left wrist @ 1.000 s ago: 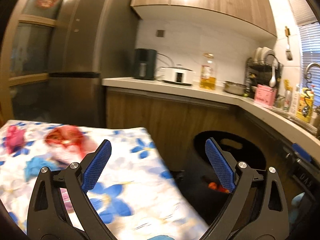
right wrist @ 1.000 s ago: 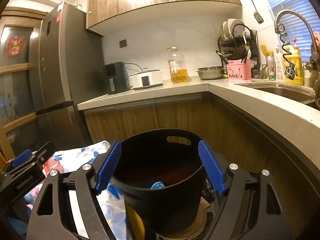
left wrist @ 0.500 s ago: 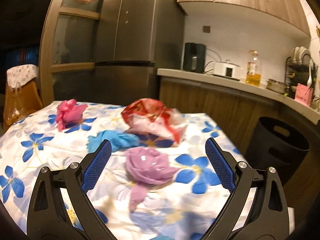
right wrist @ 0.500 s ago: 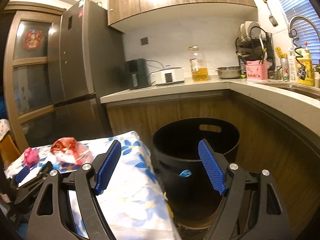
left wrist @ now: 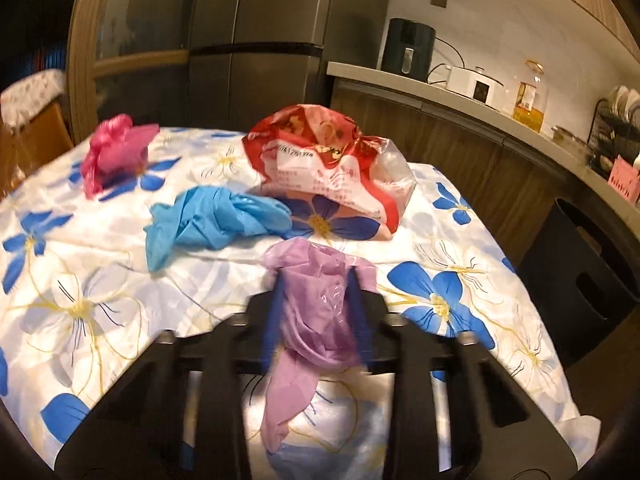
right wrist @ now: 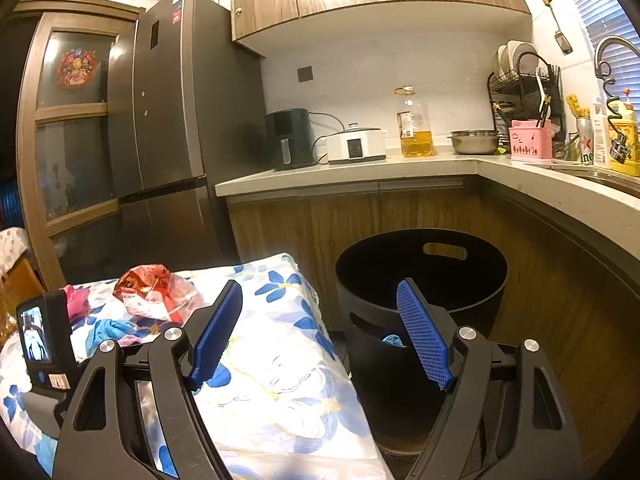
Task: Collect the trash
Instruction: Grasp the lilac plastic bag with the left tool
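Our left gripper (left wrist: 316,312) is closing its jaws on the crumpled purple bag (left wrist: 316,304), which lies between the blue pads at the near edge of the table (left wrist: 100,280); the pads already seem to press its sides. Our right gripper (right wrist: 320,332) hangs wide open with nothing in it, near the black bin (right wrist: 420,276) that stands to the right of the table. We judge the main risk is a thin grip: the film is slippery and its tail droops below the jaws, so it could slide out on the way to the bin, or the pads could pinch the floral cloth and drag it along. On the table we count four pieces of trash: one purple bag, one blue glove (left wrist: 216,220) to its far left, one red-and-white wrapper (left wrist: 328,164) beyond it, and one pink bag (left wrist: 116,148) at the far left. There is one bin, with a blue scrap showing through its side slot.
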The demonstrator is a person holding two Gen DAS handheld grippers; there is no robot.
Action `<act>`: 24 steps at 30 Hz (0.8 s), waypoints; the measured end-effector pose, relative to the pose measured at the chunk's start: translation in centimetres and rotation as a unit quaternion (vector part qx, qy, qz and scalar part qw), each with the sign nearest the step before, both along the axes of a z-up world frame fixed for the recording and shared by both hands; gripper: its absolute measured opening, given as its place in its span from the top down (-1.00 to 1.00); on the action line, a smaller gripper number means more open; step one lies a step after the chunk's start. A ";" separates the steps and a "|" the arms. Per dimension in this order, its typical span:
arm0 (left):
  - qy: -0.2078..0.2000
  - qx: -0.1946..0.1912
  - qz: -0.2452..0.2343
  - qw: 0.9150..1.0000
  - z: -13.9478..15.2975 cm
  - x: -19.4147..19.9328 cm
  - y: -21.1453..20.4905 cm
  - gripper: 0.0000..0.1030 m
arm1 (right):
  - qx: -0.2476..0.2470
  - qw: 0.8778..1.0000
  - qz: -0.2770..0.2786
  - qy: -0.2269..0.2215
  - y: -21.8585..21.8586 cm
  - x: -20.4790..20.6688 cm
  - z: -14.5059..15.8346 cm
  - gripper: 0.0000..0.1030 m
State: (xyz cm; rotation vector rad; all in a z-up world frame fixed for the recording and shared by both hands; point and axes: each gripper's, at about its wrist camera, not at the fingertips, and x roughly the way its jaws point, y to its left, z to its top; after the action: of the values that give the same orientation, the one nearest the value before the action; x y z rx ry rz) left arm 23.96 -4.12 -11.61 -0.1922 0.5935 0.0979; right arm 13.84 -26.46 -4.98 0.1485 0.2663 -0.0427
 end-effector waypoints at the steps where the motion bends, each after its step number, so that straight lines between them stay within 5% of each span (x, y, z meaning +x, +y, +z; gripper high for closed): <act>1: 0.002 -0.009 -0.002 1.000 -0.1 -0.2 0.3 0.74 | -0.001 1.000 0.004 0.002 0.3 0.1 -0.1 -0.51; 11: -0.047 -0.092 0.006 0.995 2.4 -6.2 6.3 0.92 | -0.008 0.997 0.067 0.025 5.9 1.7 -1.1 -0.51; 24: -0.093 -0.070 0.098 0.988 5.3 -12.9 16.0 0.92 | -0.027 0.976 0.203 0.069 20.9 6.8 -4.0 -0.51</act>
State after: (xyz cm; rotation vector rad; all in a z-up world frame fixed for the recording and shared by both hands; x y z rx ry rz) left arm 11.05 11.83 -6.36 -0.3926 0.3951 0.2268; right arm 20.61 -5.54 -8.95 0.0346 0.4305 0.3458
